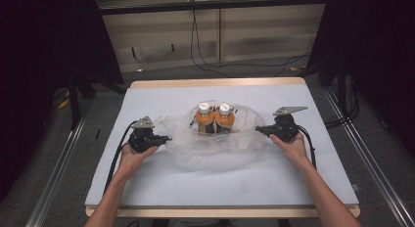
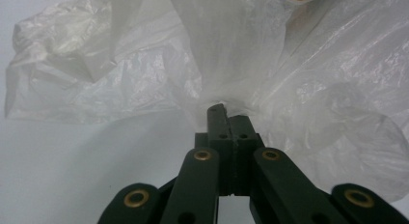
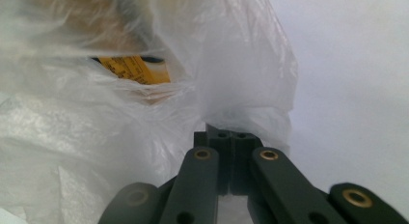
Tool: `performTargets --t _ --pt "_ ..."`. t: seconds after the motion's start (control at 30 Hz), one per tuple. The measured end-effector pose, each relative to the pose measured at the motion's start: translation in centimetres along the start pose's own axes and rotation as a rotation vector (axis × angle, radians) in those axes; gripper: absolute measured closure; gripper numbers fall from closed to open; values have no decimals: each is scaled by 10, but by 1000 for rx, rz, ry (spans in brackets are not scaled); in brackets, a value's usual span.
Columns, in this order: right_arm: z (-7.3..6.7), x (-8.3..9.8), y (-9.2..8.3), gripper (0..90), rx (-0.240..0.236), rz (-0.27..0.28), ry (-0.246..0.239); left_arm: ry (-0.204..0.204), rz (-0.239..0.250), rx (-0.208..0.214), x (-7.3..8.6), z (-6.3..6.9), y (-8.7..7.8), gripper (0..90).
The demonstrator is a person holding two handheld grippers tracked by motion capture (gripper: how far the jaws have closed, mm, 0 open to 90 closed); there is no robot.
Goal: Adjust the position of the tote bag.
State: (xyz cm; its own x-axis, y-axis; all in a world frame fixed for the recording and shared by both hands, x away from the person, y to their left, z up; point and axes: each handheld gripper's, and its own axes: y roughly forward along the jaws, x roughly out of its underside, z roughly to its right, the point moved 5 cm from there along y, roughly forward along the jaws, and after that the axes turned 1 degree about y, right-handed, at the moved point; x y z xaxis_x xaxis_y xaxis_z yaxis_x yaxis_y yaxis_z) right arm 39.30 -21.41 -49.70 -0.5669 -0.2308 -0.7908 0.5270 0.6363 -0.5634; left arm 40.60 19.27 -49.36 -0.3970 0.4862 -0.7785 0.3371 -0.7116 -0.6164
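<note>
A clear plastic bag (image 1: 210, 141) lies spread on the white table cover (image 1: 147, 183), with two orange bottles (image 1: 214, 118) with white caps standing upright inside it. My left gripper (image 1: 166, 138) pinches the bag's left edge, jaws pressed together on the film (image 2: 219, 105). On the other side, my right gripper (image 1: 259, 130) is shut on the bag's right edge (image 3: 217, 122). Through the film in the right gripper view a yellow bottle label (image 3: 132, 69) shows.
The table's wooden rim (image 1: 215, 82) runs along the far side. Cables (image 1: 205, 56) lie on the floor behind it, and metal rails (image 1: 54, 173) run along both sides. Bare white cover lies in front of the bag.
</note>
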Motion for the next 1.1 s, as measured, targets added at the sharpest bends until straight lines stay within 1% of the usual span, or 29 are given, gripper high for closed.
performTargets --t 0.07,0.1,0.13,0.17,0.2,0.23,0.3,0.33,0.4,0.47,0.5,0.57,0.6,0.67,0.7,0.73,0.77,0.8,0.83,0.87,0.9,0.93,0.97,1.0,1.03,1.1 --pt "0 2 2 900 1 -11 1 -7 -8 0 2 -1 2 900" --pt "0 5 6 900 2 -27 -5 -5 -28 3 6 -1 6 900" --pt "0 5 6 900 2 -27 -5 -5 -28 3 6 -1 6 900" --pt "2 10 9 900 14 -55 -9 -9 -36 9 8 -1 8 900" --pt "2 10 9 900 14 -55 -9 -7 -46 3 9 -1 10 900" --pt "3 13 12 900 21 -74 -8 -6 -58 3 11 0 12 900" --pt "3 13 12 900 20 -76 -8 -5 -66 11 13 1 16 900" --pt "2 15 14 900 29 -89 -14 -10 -86 13 15 1 19 900" --pt "2 15 15 900 28 -89 -18 -13 -87 18 16 1 20 900" --pt "2 17 17 900 35 -103 -18 -23 -76 14 16 -1 20 900" --pt "3 19 19 900 34 -113 -18 -9 -85 6 16 0 20 900" --pt "4 19 20 900 29 -109 -14 -8 -85 2 16 0 20 900" --pt "4 19 19 900 32 -111 -16 -15 -79 0 16 0 20 900" --pt "4 19 20 900 30 -110 -14 -13 -76 0 16 1 20 900" --pt "4 20 19 900 26 -108 -3 -10 -75 -4 16 2 20 900" --pt "4 20 19 900 22 -106 3 -10 -71 12 16 4 20 900" --pt "3 20 19 890 33 -107 -18 -10 -65 18 15 4 19 900" --pt "3 19 19 860 36 -98 -25 -17 -57 18 14 5 18 894" --pt "2 18 17 834 32 -88 -20 -21 -49 18 13 4 15 872" --pt "2 18 17 834 32 -88 -20 -21 -49 18 13 4 15 848" --pt "2 17 16 806 35 -77 -30 -28 -34 19 12 4 13 848" --pt "1 15 14 771 33 -63 -34 -28 -22 13 11 4 11 834" --pt "-1 12 11 687 33 -42 -37 -40 3 12 9 6 6 764" --pt "-1 12 11 687 33 -42 -37 -40 3 12 9 6 6 746" --pt "-3 11 9 669 29 -34 -32 -33 21 17 7 7 3 746" --pt "-7 8 4 608 29 -11 -44 -50 51 17 4 9 -3 700"
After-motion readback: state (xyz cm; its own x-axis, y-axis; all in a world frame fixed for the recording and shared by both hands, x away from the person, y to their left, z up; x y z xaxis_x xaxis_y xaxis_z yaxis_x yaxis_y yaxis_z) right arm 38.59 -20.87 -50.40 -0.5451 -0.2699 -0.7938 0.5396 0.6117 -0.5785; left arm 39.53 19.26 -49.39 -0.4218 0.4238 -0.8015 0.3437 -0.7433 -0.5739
